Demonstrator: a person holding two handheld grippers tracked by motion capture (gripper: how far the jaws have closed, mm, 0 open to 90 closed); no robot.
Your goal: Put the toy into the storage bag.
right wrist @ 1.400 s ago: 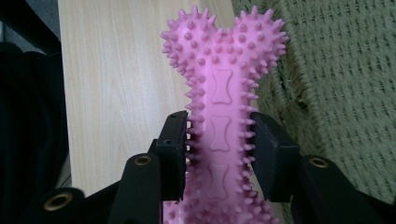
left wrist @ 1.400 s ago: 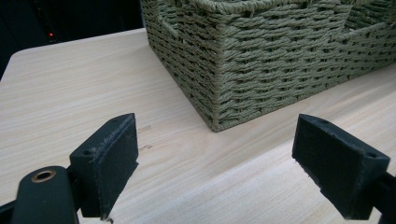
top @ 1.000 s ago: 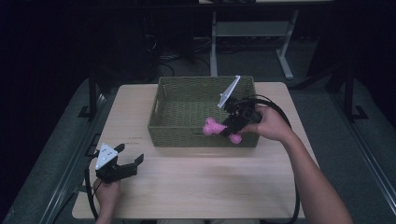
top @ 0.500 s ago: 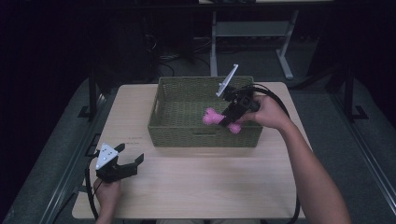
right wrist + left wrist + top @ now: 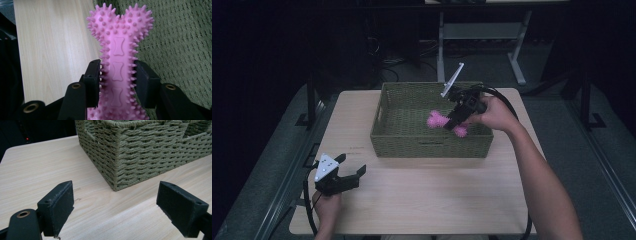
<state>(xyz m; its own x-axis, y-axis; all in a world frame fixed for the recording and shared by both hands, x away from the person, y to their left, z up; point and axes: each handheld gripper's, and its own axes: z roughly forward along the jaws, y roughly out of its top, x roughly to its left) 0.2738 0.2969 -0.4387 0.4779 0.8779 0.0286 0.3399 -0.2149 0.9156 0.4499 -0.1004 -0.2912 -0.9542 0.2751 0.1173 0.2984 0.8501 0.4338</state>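
Note:
A pink spiky rubber bone [image 5: 117, 57] is clamped across its shaft by my right gripper [image 5: 117, 82], both pads pressing its sides. In the high view that gripper [image 5: 453, 124] holds the pink bone [image 5: 437, 120] over the inside of the green woven basket [image 5: 432, 145], tilted down to the left. My left gripper [image 5: 351, 168] rests near the table's front left corner, its jaws wide apart and nothing between them. The left gripper view shows its two pads [image 5: 60, 205] facing the basket's near corner [image 5: 117, 162] with bare wood in between.
The light wooden table [image 5: 432, 195] carries the basket at its far middle. Dark floor, table legs and cables lie beyond the far edge. Black cables trail from both grippers off the front of the table.
The right hand has carried the pink bone from the basket's front right rim leftward and farther over the basket's inside. The left gripper has stayed where it was.

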